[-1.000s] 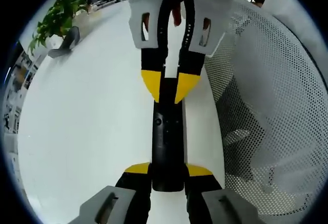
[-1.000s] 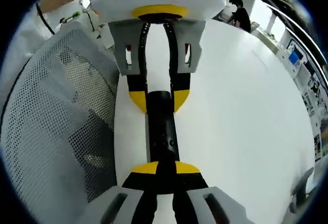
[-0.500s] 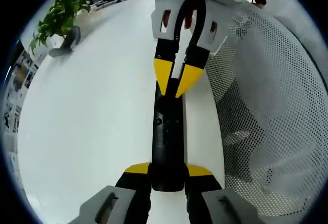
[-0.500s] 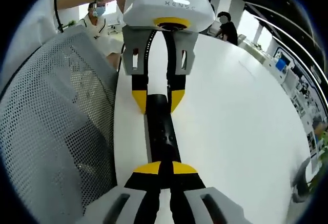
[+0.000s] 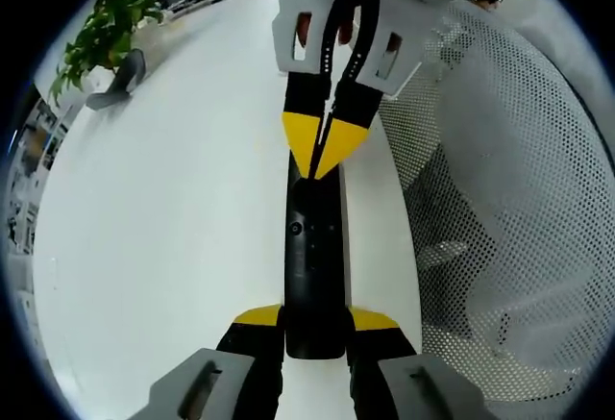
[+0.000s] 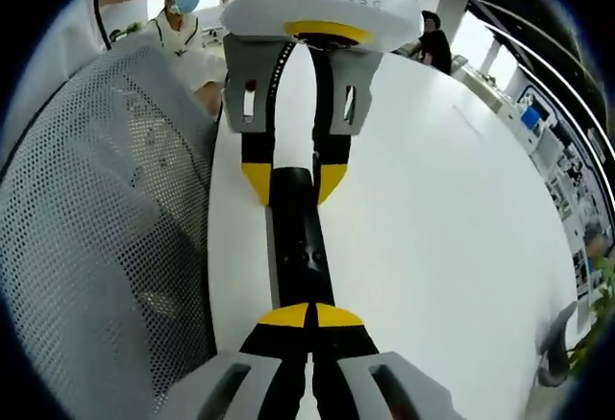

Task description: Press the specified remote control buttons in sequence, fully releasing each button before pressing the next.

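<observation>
A slim black remote (image 5: 312, 247) lies lengthwise on the white table (image 5: 163, 209). My left gripper (image 5: 314, 320) is shut on its near end, one yellow tip on each side. In the left gripper view my right gripper (image 5: 315, 162) comes down from the top, its yellow tips pressed together into a point that rests on the remote's upper part. In the right gripper view the right gripper (image 6: 309, 314) is shut, its tips meeting over the remote (image 6: 300, 242). Beyond it, the left gripper (image 6: 293, 185) clamps the remote's far end.
A grey mesh chair back (image 5: 500, 180) stands close along the table edge, also seen as the mesh chair (image 6: 96, 218). A potted plant (image 5: 101, 36) sits at the table's far corner. Two people (image 6: 178, 2) are behind the table. Open tabletop (image 6: 442, 228) lies beside the remote.
My right gripper's jaws, earlier spread on both sides of the remote, have come together into a point on the remote's top. The left gripper keeps its hold.
</observation>
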